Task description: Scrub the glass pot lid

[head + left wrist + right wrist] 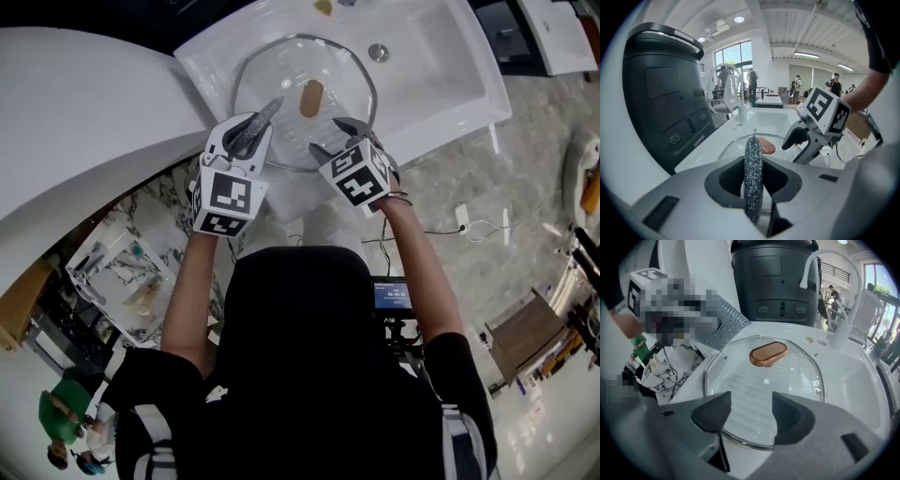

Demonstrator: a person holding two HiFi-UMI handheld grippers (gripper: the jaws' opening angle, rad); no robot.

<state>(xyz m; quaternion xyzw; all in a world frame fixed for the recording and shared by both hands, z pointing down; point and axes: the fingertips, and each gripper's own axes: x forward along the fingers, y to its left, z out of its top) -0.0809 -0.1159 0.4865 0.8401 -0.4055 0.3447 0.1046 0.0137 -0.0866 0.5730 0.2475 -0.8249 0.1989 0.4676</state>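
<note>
Black clothing on the person (295, 375) fills the bottom of the head view, with both bare forearms reaching forward to a white sink (450, 70). In that sink lies the glass lid (277, 80), flat and right way up, its copper-coloured knob (311, 97) at the centre and a metal band around its rim.

The left gripper (265, 114) has its jaws pressed tight on a silvery mesh scrubber (753, 159), which stands edge-on between them in the left gripper view. From above, the scrubber pokes out over the left part of the lid, just beside the knob; whether it actually touches the glass is hard to tell from any view.

The right gripper (751, 414) has its jaws spread wide with nothing between them. It is held just above the lid's near rim, so the glass and the knob show through the gap.

A white faucet (843, 301) arches over the far right of the basin, and a dark grey appliance (776, 282) stands behind the sink.
</note>
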